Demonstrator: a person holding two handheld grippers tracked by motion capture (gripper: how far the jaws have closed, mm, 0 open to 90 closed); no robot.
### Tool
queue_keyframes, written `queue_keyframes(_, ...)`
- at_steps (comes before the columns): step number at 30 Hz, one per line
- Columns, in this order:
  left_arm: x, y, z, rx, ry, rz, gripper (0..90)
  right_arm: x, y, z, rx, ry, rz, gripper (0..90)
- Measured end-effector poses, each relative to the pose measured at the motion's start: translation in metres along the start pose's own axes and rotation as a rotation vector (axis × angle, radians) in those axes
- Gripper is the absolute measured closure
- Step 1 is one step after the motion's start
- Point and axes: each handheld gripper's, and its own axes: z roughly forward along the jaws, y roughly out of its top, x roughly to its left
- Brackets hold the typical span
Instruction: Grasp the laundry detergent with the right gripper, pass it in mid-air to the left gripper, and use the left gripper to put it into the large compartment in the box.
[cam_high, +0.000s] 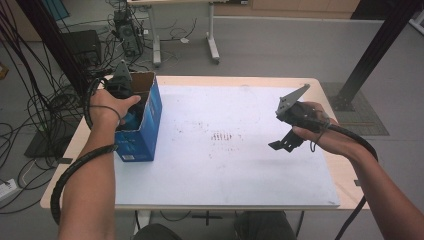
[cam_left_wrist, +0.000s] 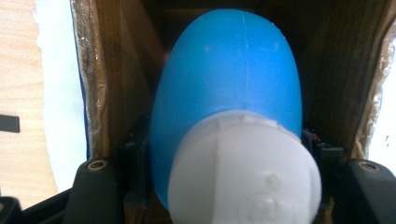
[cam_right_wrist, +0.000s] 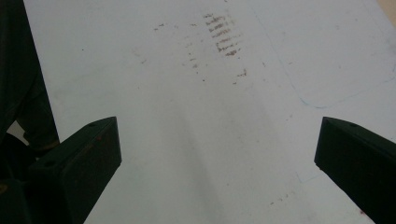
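From the high view, a person's left hand holds the left gripper (cam_high: 121, 89) dipped into the open top of a blue cardboard box (cam_high: 145, 131) that stands at the left edge of a white mat (cam_high: 240, 170) on the table; a bit of blue shows inside the box by the hand. The right gripper (cam_high: 286, 145) hangs above the mat's right half, well apart from the box. In the left gripper view, a blue plastic bottle (cam_left_wrist: 233, 70) with a white cap (cam_left_wrist: 245, 172) lies lengthwise between the black jaws, cap toward the camera, inside the brown walls of the box; the jaws are closed against its lower body, just behind the cap. The bottle looks smooth, rounded and probably light, so it may slip or twist; the shoulder near the cap seems the stiffest place to pinch, while the wider belly may flex. In the right gripper view, the jaws stand wide apart over the scuffed mat, holding nothing.
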Motion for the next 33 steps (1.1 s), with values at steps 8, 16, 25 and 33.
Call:
queue_keyframes(8,-0.0007,0.0002,0.0003,0.0,0.003,0.002,35.7,0.0003,-0.0008,-0.0006,-0.001,0.0,-0.001,0.5)
queue_keyframes(16,-0.0007,0.0005,0.0006,0.0,0.002,-0.002,35.7,0.0004,-0.0003,-0.0006,-0.004,0.001,-0.006,0.5)
queue_keyframes(25,-0.0002,0.0002,0.0011,-0.001,0.0,0.001,35.7,0.0008,0.0006,-0.0001,-0.011,0.009,-0.006,0.5)
queue_keyframes(33,0.0007,0.0004,0.0026,-0.001,-0.007,-0.001,35.6,0.0003,0.0009,-0.0005,-0.007,0.007,-0.009,0.5)
